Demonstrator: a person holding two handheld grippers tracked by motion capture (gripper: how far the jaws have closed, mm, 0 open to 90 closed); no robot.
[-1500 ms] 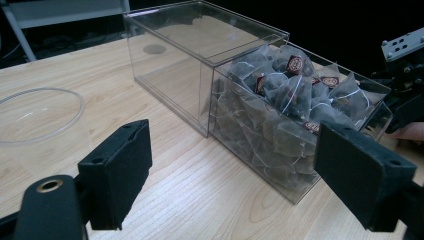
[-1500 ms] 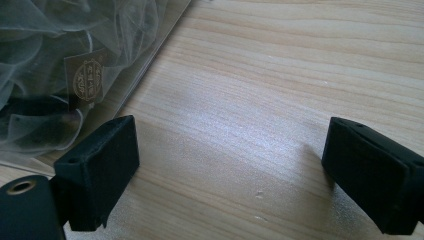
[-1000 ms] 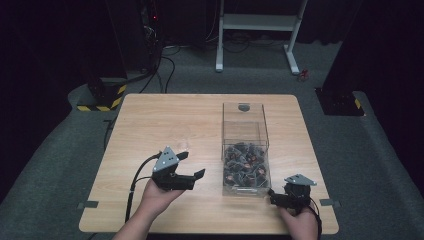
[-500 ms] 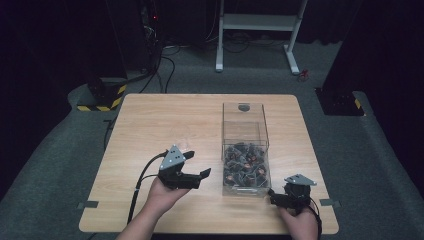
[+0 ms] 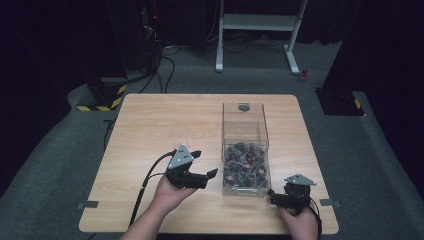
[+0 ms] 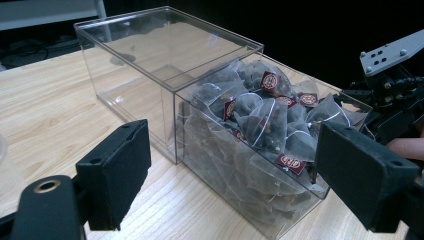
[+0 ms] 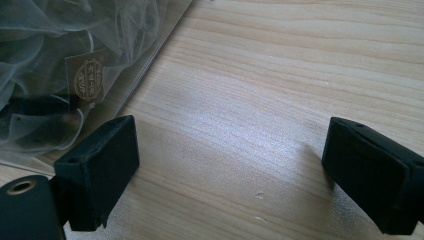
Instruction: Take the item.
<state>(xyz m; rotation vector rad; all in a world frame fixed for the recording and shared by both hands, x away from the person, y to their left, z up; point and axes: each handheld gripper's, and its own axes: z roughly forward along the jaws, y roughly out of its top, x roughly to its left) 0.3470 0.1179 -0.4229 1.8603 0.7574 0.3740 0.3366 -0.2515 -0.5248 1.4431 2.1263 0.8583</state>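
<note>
As the left gripper has drifted toward the box over the last second, the work in hand reads as a reach for the tea bags.

High view, change: left gripper (image 5: 202, 166) now nearer the clear box (image 5: 245, 150), jaws spread and aimed at its near half; right gripper (image 5: 278, 196) unmoved at the box's near right corner.
High view, meaning: judged an approach only, nothing gripped yet.
High view, tea bags (image 5: 245, 165): heaped in the near half of the box; far half looks empty.
High view, hard to see: right jaws too small and dark to judge here.

Left gripper view, jaws: wide apart, empty, framing the box (image 6: 165, 75).
Left gripper view, tea bags (image 6: 270, 120): piled to the rim; near half seems uncovered, cannot confirm.
Left gripper view, cut off: right gripper (image 6: 395, 95) at frame edge.

Right gripper view, jaws: spread, empty, low over the bare table (image 7: 280, 100).
Right gripper view, box wall (image 7: 150, 65): just beside the left jaw; contact cannot be told.
</note>
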